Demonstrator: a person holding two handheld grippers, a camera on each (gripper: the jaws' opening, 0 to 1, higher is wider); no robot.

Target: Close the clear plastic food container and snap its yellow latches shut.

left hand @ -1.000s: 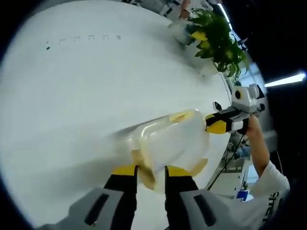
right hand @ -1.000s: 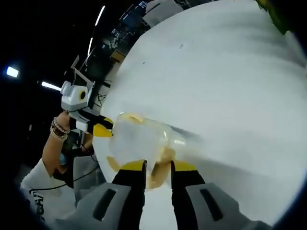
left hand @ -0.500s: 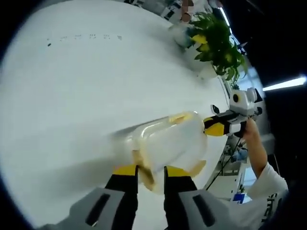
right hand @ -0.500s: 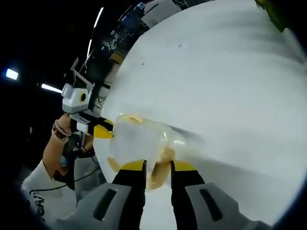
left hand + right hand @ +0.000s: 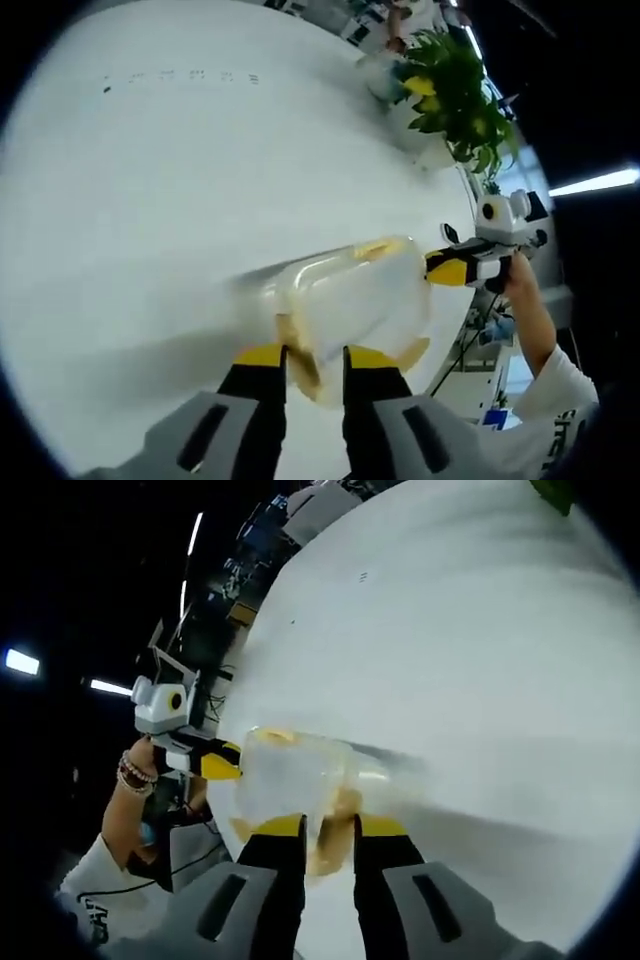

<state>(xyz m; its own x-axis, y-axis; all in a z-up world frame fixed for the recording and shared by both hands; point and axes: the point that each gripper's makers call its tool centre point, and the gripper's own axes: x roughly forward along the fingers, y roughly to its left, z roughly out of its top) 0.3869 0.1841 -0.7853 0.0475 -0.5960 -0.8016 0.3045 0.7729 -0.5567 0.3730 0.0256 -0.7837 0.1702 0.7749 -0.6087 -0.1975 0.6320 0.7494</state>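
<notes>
The clear box lies long-ways between both grippers — left gripper and right gripper each pinching a yellow latch at its own near end.

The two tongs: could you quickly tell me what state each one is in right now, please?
Left tongs: shut on a yellow latch of the clear container.
Right tongs: shut on the opposite yellow latch.

A white tabletop carries a clear plastic container with yellow latches, lying near one edge. At the far edge sits a leafy green potted plant, well apart from the container
</notes>
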